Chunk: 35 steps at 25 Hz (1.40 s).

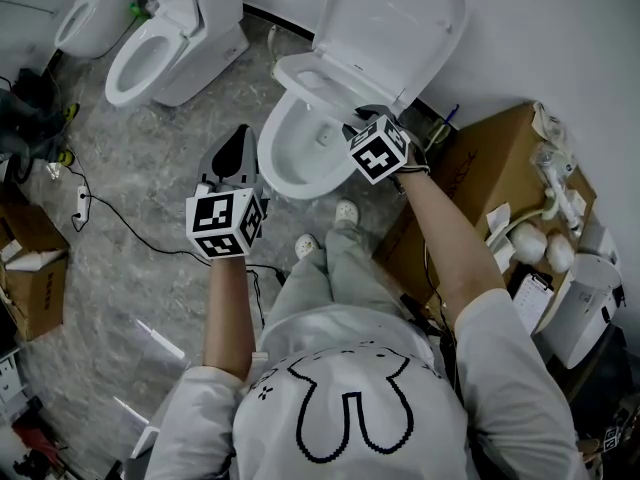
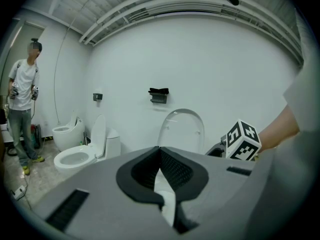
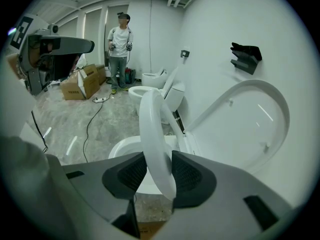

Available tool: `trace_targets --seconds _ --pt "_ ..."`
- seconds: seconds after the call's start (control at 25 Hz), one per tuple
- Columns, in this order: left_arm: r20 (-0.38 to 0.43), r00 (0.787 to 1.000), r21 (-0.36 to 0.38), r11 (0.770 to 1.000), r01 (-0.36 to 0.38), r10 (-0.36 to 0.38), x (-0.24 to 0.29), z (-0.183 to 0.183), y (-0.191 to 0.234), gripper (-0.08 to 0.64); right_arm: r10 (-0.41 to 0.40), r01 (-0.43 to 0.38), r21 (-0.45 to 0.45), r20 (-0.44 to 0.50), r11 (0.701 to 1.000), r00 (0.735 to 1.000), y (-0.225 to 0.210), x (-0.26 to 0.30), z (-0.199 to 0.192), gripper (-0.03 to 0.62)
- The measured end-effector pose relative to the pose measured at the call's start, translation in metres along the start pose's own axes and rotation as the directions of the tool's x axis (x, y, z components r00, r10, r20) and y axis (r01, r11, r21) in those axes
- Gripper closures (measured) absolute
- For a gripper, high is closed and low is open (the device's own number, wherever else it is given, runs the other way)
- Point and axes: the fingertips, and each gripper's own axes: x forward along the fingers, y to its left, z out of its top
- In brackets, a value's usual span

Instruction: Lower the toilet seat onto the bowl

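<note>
The white toilet has its lid (image 1: 395, 23) leaning up against the wall. Its seat ring (image 1: 305, 76) is tilted partway between the lid and the bowl (image 1: 300, 158). In the right gripper view the seat ring (image 3: 152, 129) stands on edge between the two pads, touching both, so my right gripper (image 3: 154, 171) is shut on its front rim above the bowl (image 3: 120, 146). In the head view that gripper (image 1: 365, 120) sits at the seat's right front. My left gripper (image 1: 232, 158) hangs left of the bowl, apart from it. Its jaws (image 2: 160, 159) are shut on nothing and point at the lid (image 2: 182, 129).
A large cardboard box (image 1: 490, 168) stands close on the right of the toilet. Two more toilets (image 1: 165, 43) line the wall to the left. A cable (image 1: 110, 208) crosses the floor, and boxes (image 1: 30, 268) sit at the far left. A person (image 3: 119, 49) stands further off.
</note>
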Motion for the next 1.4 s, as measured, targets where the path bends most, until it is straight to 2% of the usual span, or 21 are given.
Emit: trace_targets --seconds 0.36,0.72,1.4 --pt "-0.015 1.0 -0.008 1.0 0.017 -0.017 -0.005 -0.013 0.004 0.551 0.021 -0.02 0.024 -0.022 1.0 1.0 0.018 0.009 -0.007 0.408" --pt "-0.023 1.0 -0.018 1.0 -0.006 0.006 -0.011 -0.021 0.006 0.551 0.078 -0.076 0.048 -0.039 0.996 0.996 0.038 0.018 -0.015 0.381" --pt "-0.074 0.995 -0.05 0.997 -0.064 0.06 -0.008 -0.05 0.001 0.551 0.146 -0.15 -0.02 -0.139 0.989 0.98 0.076 0.044 -0.03 0.354"
